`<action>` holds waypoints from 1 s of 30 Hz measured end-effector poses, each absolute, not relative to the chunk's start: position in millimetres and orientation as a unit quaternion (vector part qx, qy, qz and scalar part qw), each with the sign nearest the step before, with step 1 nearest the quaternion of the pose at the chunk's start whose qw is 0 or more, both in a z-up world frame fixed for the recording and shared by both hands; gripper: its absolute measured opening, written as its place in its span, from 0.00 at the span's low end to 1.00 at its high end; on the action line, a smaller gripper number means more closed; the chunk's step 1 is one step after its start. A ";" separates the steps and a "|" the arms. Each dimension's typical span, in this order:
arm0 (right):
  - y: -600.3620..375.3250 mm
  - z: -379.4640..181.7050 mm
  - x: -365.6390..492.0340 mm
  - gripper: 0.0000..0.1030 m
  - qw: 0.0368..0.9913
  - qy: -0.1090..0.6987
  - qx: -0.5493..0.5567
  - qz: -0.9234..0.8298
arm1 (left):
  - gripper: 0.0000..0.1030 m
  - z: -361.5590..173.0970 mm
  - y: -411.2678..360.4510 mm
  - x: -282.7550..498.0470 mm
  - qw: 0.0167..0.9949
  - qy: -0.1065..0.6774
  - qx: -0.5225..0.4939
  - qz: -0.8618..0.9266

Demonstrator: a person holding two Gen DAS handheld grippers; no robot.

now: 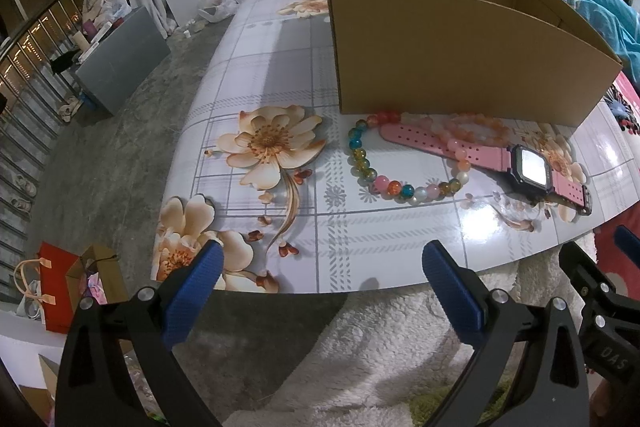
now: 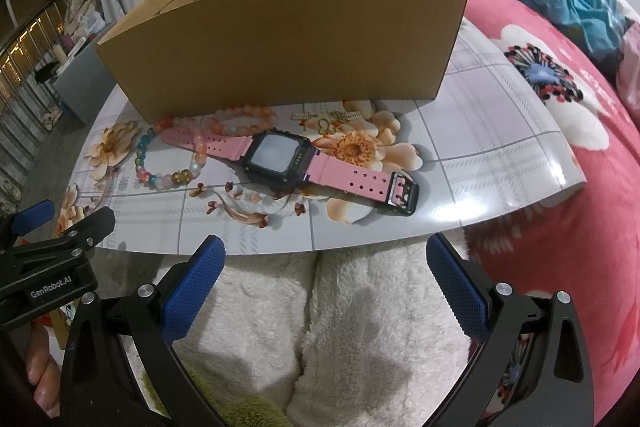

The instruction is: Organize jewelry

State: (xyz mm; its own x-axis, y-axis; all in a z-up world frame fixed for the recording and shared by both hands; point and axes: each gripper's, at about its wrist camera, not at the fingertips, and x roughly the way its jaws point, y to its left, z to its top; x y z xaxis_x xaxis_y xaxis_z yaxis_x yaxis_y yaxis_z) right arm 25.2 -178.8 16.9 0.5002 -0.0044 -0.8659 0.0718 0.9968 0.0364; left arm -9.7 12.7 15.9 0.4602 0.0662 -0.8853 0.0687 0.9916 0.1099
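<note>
A pink digital watch (image 1: 524,167) (image 2: 280,157) lies flat on the floral table in front of an open cardboard box (image 1: 448,67) (image 2: 288,51). A multicoloured bead bracelet (image 1: 362,163) (image 2: 160,179) lies left of the watch, partly over its strap. A peach bead bracelet (image 1: 476,127) (image 2: 242,121) lies against the box's front wall. A small gold chain piece (image 2: 326,117) lies right of it. My left gripper (image 1: 320,263) is open and empty at the table's near edge. My right gripper (image 2: 326,259) is open and empty, just off the near edge in front of the watch.
The floral table (image 1: 280,87) (image 2: 480,131) ends just ahead of both grippers. A white fleece blanket (image 2: 340,327) lies below them. A pink blanket and bedding (image 2: 560,107) lie to the right. The floor with bags (image 1: 60,291) drops off to the left.
</note>
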 end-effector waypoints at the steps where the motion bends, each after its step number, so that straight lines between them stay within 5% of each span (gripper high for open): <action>1: -178.6 17.0 25.5 0.93 0.866 0.499 0.034 -0.022 | 0.95 16.4 13.3 -9.9 0.852 0.519 0.065 0.000; 30: -161.5 40.8 29.6 0.92 0.898 0.434 0.061 0.049 | 0.95 5.9 60.0 13.1 0.860 0.503 0.003 -0.085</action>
State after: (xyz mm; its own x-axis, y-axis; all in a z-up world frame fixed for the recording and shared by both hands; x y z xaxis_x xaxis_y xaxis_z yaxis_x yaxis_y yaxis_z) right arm 29.6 -161.5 40.8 0.6187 0.1403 -0.7730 -0.0351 0.9879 0.1512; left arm 13.1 60.0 5.9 0.4788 -0.1420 -0.8664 0.1488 0.9857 -0.0793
